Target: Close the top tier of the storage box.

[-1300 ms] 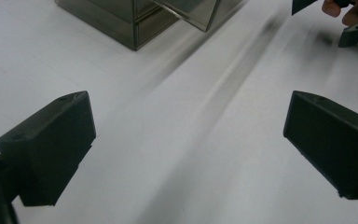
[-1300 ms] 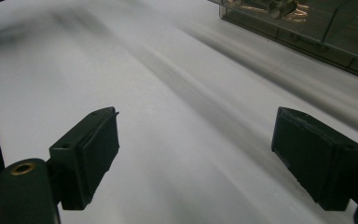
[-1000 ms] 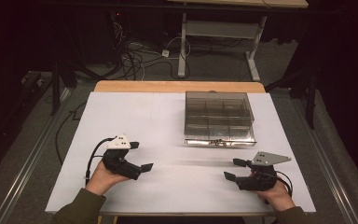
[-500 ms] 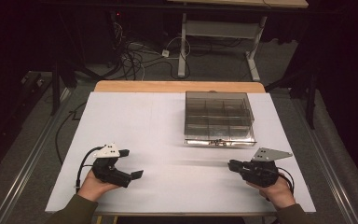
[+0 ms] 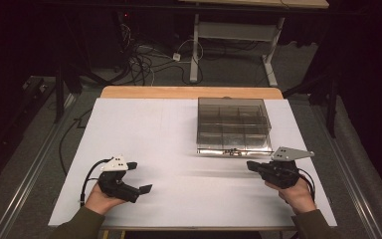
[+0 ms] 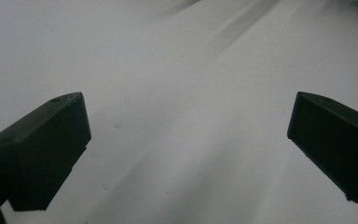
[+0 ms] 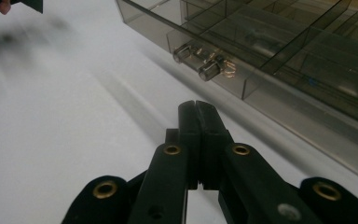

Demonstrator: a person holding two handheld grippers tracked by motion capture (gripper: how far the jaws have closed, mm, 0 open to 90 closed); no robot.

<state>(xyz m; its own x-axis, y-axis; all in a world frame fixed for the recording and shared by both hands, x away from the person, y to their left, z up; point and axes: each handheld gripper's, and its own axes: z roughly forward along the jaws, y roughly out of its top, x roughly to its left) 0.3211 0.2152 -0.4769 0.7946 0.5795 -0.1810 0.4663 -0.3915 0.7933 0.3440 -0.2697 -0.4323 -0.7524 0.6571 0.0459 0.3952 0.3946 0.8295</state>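
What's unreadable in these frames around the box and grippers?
- Smoky clear plastic compartment box: contents too small and dim in the high view; far compartments cut off by the edge in the right gripper view.
- Box's front latch: whether fastened is unclear, glare and blur.
- Left gripper: the white table ahead of it is blurred.
- Right gripper: shut, nothing between the jaws.

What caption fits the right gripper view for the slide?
Right gripper, jaws shut on nothing, points at the latch of a smoky compartment box.

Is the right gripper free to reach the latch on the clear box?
Probably yes. The right gripper, jaws just closed on nothing, points toward the latch on the box, with bare table between.
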